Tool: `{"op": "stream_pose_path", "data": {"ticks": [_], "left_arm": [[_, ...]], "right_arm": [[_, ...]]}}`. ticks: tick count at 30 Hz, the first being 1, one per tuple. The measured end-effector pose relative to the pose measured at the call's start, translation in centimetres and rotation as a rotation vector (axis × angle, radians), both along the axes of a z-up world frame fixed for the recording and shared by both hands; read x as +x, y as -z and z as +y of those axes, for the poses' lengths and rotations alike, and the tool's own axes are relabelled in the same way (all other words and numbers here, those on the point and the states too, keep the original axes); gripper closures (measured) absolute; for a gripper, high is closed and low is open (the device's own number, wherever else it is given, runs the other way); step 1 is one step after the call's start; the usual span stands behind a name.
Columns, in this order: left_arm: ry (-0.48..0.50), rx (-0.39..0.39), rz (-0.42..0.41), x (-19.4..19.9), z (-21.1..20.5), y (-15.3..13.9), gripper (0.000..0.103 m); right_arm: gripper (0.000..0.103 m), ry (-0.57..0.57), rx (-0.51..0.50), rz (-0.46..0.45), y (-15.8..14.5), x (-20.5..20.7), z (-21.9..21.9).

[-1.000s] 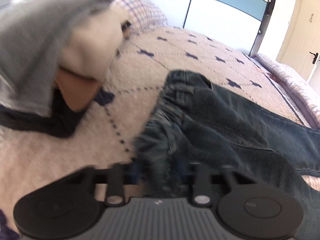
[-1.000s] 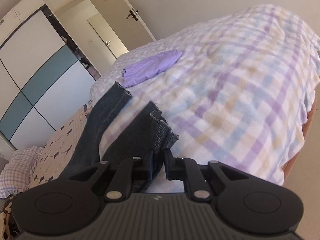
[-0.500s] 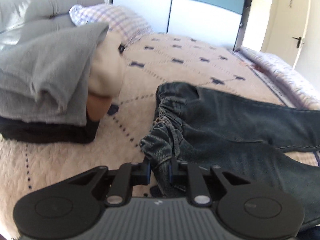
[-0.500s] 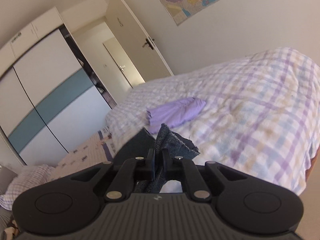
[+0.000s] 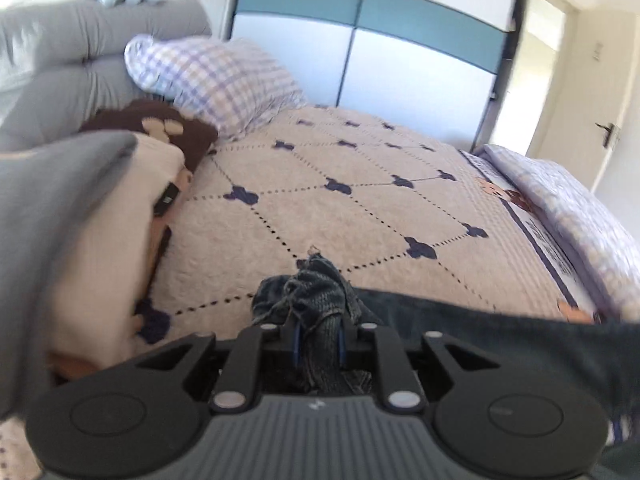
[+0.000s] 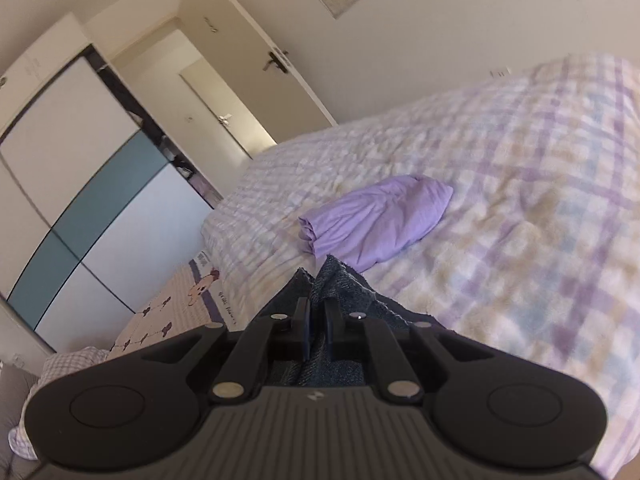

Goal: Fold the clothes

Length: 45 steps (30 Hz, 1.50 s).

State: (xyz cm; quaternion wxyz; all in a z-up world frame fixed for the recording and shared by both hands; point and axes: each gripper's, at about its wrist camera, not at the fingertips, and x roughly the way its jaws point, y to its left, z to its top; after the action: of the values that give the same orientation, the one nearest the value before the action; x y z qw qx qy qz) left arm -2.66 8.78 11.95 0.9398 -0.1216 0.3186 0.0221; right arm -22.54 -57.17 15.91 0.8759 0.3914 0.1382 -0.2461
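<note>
Dark blue jeans hang stretched between my two grippers above the bed. In the left wrist view my left gripper is shut on the bunched waistband, which sticks up between the pads, and the denim runs off to the right. In the right wrist view my right gripper is shut on the frayed hem end of the jeans, with the rest of the cloth hidden beneath the gripper body.
A beige quilt with dark blue motifs covers the bed. A stack of folded clothes lies at the left, a checked pillow behind it. A folded purple garment rests on the checked blanket. A wardrobe stands beyond.
Both grippers have risen with the jeans. The waistband has come up off the quilt and the leg end off the checked blanket, so less denim lies spread in view.
</note>
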Motion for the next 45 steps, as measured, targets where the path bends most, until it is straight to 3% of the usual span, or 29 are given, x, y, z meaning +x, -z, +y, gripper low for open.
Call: {"op": "stream_pose_path", "data": {"ticks": [3, 5, 6, 8, 9, 10, 11, 15, 17, 19, 24, 29, 34, 38, 42, 45], "left_arm": [[-0.066, -0.032, 0.078, 5.8, -0.6, 1.0, 0.084], [-0.095, -0.021, 0.114, 8.8, -1.1, 1.7, 0.081], [-0.098, -0.008, 0.135, 9.8, -1.4, 2.1, 0.075], [-0.080, 0.021, 0.153, 10.5, -1.8, 2.7, 0.057], [-0.080, 0.061, 0.131, 10.1, -1.9, 2.6, 0.033], [-0.079, 0.101, 0.110, 9.7, -2.0, 2.5, 0.017], [-0.072, 0.138, 0.090, 9.3, -2.2, 2.4, 0.014], [0.011, 0.255, 0.026, 7.8, -3.2, 2.0, 0.014], [0.049, 0.307, -0.004, 7.2, -3.6, 1.8, 0.014], [0.065, 0.315, -0.019, 6.8, -3.1, 1.6, 0.013], [0.078, 0.313, -0.125, 4.6, -2.0, 0.2, 0.009], [0.151, 0.408, -0.217, 3.1, -2.6, -0.5, 0.004], [0.169, 0.367, -0.165, 3.7, -1.6, 1.0, 0.004], [0.189, 0.381, -0.132, 5.3, -1.7, 2.5, 0.003], [0.212, 0.369, -0.105, 7.5, -2.2, 3.5, 0.000], [0.265, 0.344, -0.083, 9.0, -2.8, 4.4, 0.000]], "right_arm": [[0.095, 0.079, 0.137, 0.063, 1.5, 6.1, -3.2], [0.101, 0.118, 0.113, 0.083, 1.5, 9.3, -3.8], [0.103, 0.134, 0.083, 0.089, 1.3, 10.6, -3.9], [0.103, 0.142, -0.033, 0.129, 0.4, 12.5, -3.6], [0.103, 0.140, -0.086, 0.154, 0.0, 13.3, -3.5], [0.103, 0.121, -0.115, 0.176, 0.2, 13.7, -3.4], [0.102, 0.097, -0.146, 0.195, 0.3, 14.0, -3.2], [0.092, -0.122, -0.346, 0.245, 1.1, 13.8, -0.4], [0.077, -0.193, -0.445, 0.273, 1.3, 13.1, 1.3], [0.064, -0.221, -0.520, 0.276, 1.1, 11.6, 2.3], [0.049, -0.245, -0.599, 0.269, 0.1, 8.2, 1.9], [0.049, -0.292, -0.639, 0.337, 0.5, 8.3, 1.6], [0.048, -0.310, -0.692, 0.353, 0.6, 9.7, 3.4], [0.048, -0.349, -0.709, 0.360, 1.2, 10.7, 5.0], [0.045, -0.378, -0.870, 0.441, 1.8, 11.7, 7.6], [0.045, -0.318, -0.896, 0.509, 2.2, 12.4, 7.1]]}}
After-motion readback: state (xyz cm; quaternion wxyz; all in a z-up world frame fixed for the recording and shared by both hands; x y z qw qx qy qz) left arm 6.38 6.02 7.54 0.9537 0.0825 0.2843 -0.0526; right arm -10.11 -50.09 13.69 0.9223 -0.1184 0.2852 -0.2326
